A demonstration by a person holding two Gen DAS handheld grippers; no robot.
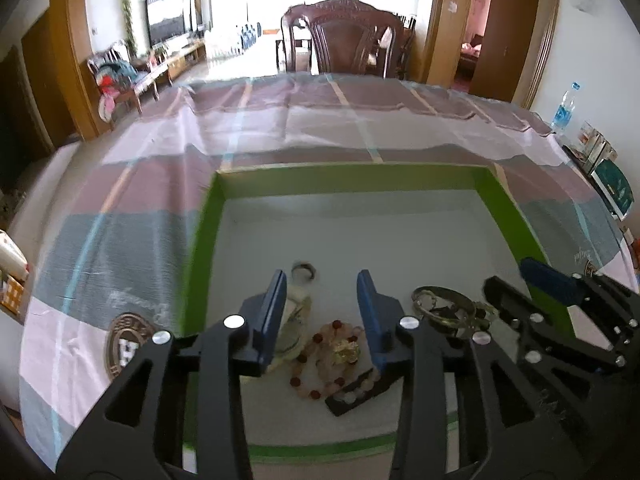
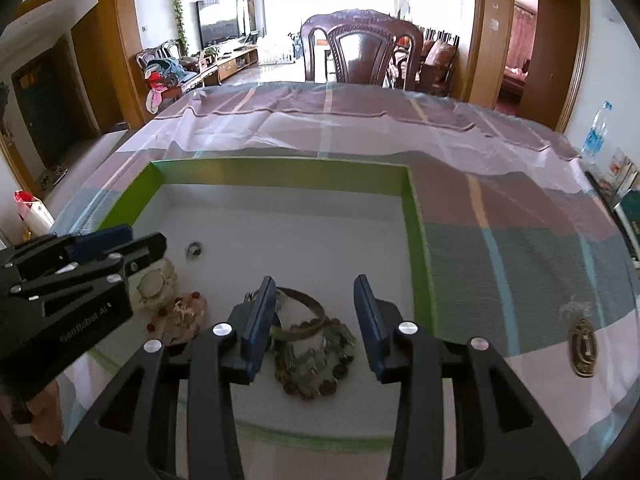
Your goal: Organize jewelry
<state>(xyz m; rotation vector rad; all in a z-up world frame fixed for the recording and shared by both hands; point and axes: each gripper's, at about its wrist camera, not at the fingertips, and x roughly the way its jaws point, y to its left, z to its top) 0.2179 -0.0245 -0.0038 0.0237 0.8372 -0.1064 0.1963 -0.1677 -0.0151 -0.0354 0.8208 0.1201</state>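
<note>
A green-walled box (image 1: 352,178) (image 2: 280,172) with a white floor lies on the table and holds the jewelry. My left gripper (image 1: 322,280) is open above a pink and red bead bracelet (image 1: 324,364) with a gold charm, a pale jade pendant (image 1: 294,320) and a black card of beads (image 1: 360,392). A small ring (image 1: 305,270) (image 2: 195,249) lies farther in. My right gripper (image 2: 316,284) is open above a gold bangle (image 2: 304,316) (image 1: 444,308) and a dark bead necklace (image 2: 316,364). Both grippers are empty.
A plaid cloth (image 1: 160,184) (image 2: 520,208) covers the table. A dark wooden chair (image 1: 344,40) (image 2: 360,48) stands at the far edge. A water bottle (image 1: 564,106) (image 2: 596,130) and some boxes (image 1: 600,160) stand at the far right.
</note>
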